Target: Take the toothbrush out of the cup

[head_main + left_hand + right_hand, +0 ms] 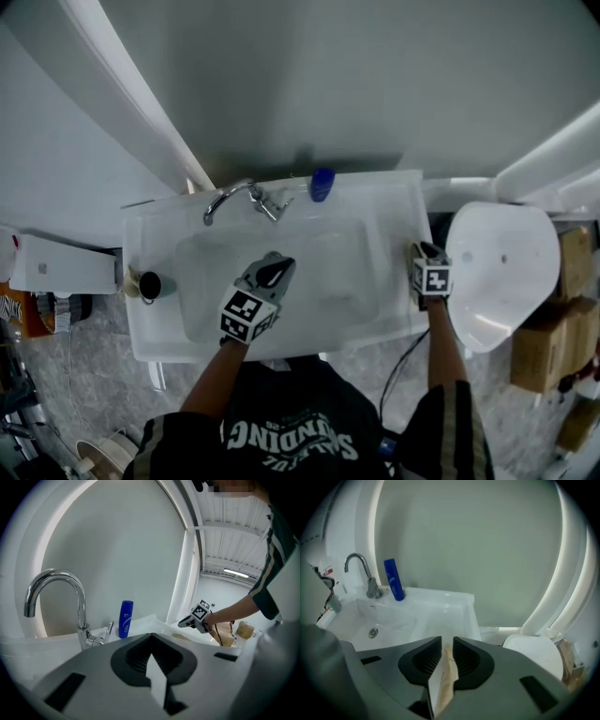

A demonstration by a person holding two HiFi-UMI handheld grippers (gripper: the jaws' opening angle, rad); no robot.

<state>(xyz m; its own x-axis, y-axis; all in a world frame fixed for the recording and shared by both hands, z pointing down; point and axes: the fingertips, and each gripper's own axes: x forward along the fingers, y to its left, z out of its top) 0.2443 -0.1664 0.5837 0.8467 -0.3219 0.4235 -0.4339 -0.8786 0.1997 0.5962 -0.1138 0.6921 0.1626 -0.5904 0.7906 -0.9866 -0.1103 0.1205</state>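
Toothbrush (448, 677), seemingly light, stiff and slim, lies out of the cup (148, 285) on the sink rim (469, 617) between the spread jaws of the right gripper (446, 642), best pinched at mid-handle against rolling; the left gripper (151, 637), pressed together and empty, hovers well apart.

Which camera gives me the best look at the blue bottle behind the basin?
The left gripper view: the blue bottle stands upright beside the faucet, seen large from the side, label visible. The right gripper view shows the blue bottle side-on too, but smaller. The head view shows the blue bottle steeply from above, mostly its cap.
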